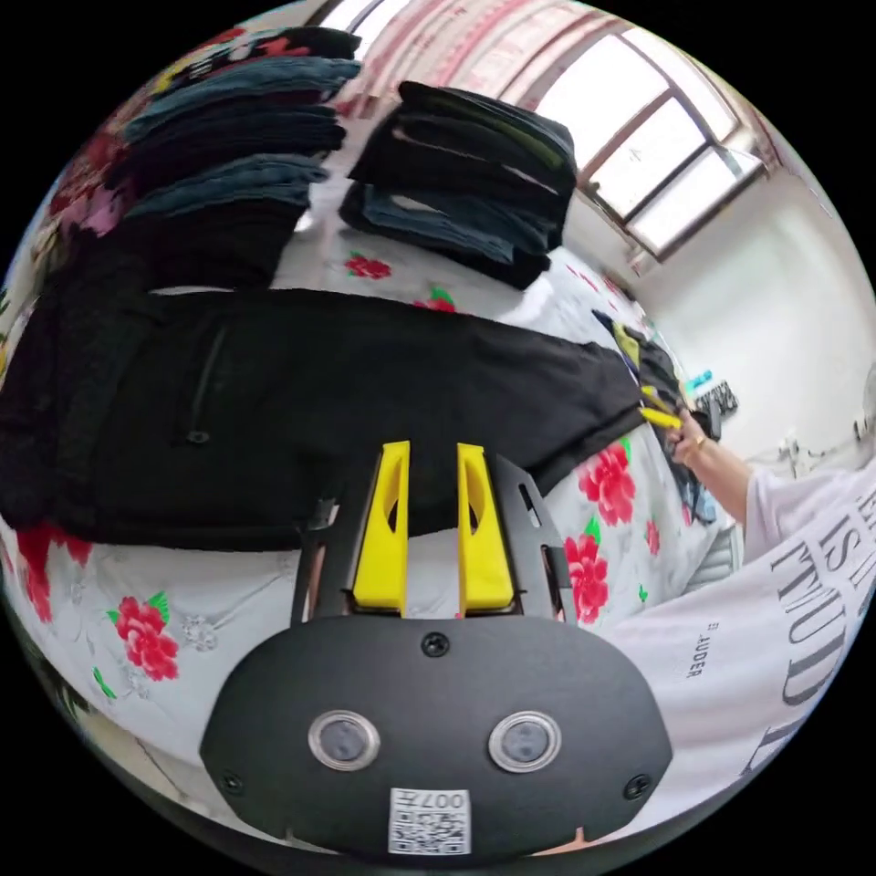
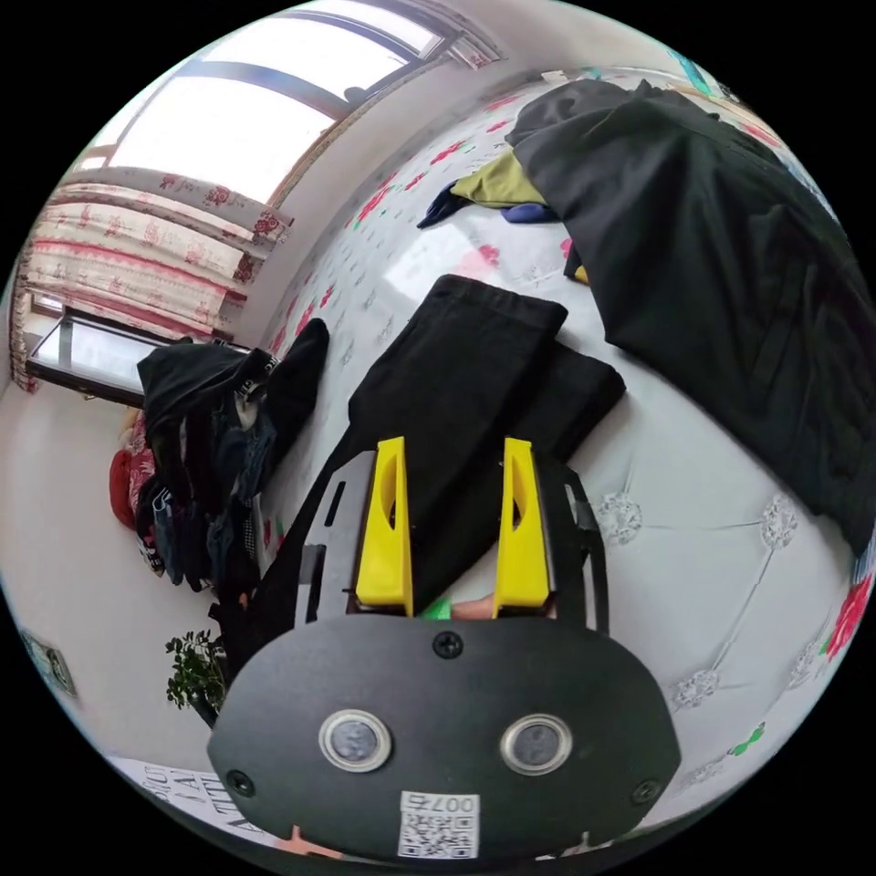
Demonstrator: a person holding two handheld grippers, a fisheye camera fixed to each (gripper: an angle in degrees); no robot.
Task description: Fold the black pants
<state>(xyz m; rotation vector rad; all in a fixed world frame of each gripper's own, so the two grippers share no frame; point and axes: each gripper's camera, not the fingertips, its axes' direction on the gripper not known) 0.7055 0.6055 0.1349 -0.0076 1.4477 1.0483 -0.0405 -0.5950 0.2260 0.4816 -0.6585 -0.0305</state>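
Black pants point(image 1: 347, 401) are laid flat across the flowered bedsheet point(image 1: 182, 584), waistband end toward one side and the legs stretched out the other way, one leg stacked on the other with the lower hem poking out a bit past the upper in the right gripper view point(image 2: 474, 365). The left gripper point(image 1: 432, 465) is held just over the near edge around mid-thigh, yellow jaws parted with nothing between them. The right gripper point(image 2: 453, 465) is hung over the legs short of the hems, jaws spread wide and empty too; it can also be spotted far off at the leg ends in the left gripper view point(image 1: 659, 411).

So the step looks like the lengthwise fold hasn't been started yet. To get it done clean, both hems should probably be pinched together so the offset gets evened out, then carried toward the waistband while the waist side is pinned or lifted in sync. Otherwise a crooked fold is likely.

Fabric seems matte, fairly thick and soft, with a zip pocket seen near the hip. Few wrinkles are noticed. Two stacks of folded dark clothes point(image 1: 465, 182) are parked behind the pants, and a loose heap of unfolded garments point(image 2: 730, 255) is piled past the hems. The sheet is quilted and smooth-looking, so sliding could be expected.
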